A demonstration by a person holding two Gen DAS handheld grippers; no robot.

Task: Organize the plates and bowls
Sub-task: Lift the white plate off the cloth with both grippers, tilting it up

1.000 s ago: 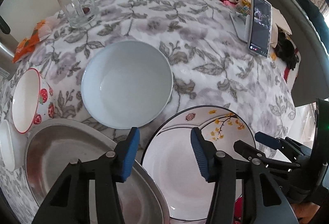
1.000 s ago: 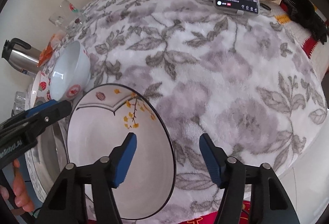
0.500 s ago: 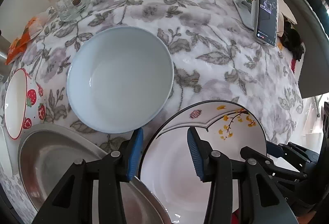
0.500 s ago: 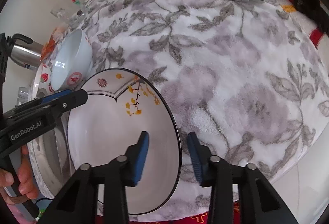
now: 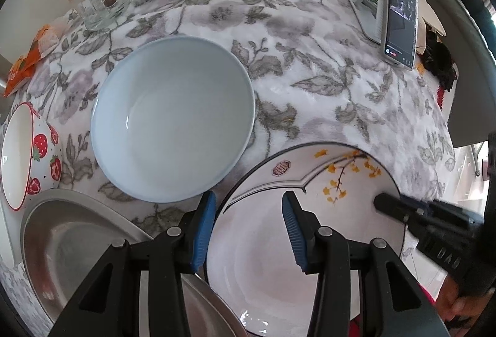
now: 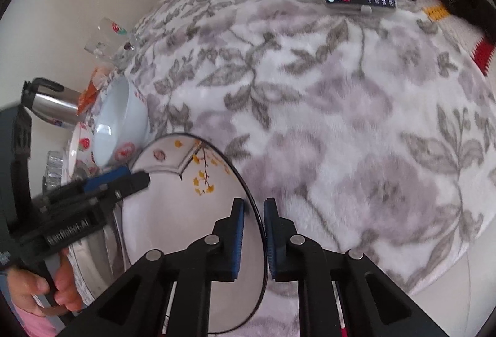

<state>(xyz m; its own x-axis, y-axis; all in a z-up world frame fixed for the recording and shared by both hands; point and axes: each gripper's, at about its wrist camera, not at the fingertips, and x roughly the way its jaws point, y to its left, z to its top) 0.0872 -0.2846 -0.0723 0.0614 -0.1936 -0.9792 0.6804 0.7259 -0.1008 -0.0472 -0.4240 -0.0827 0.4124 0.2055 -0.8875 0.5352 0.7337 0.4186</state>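
Floral blanket-covered table (image 5: 310, 64), pale blue bowl (image 5: 173, 123), glass mug (image 5: 96, 2) (far side), propped phone (image 5: 400, 18)

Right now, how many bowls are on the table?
3. The pale blue bowl sits mid-table, the strawberry bowl at the left edge, and the yellow-flower bowl nearest. More could hide beyond view.

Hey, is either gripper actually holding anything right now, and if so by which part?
The right gripper is clamped on the right-hand rim of the flowered plate. The left gripper straddles the opposite rim with its pads apart, gripping nothing.
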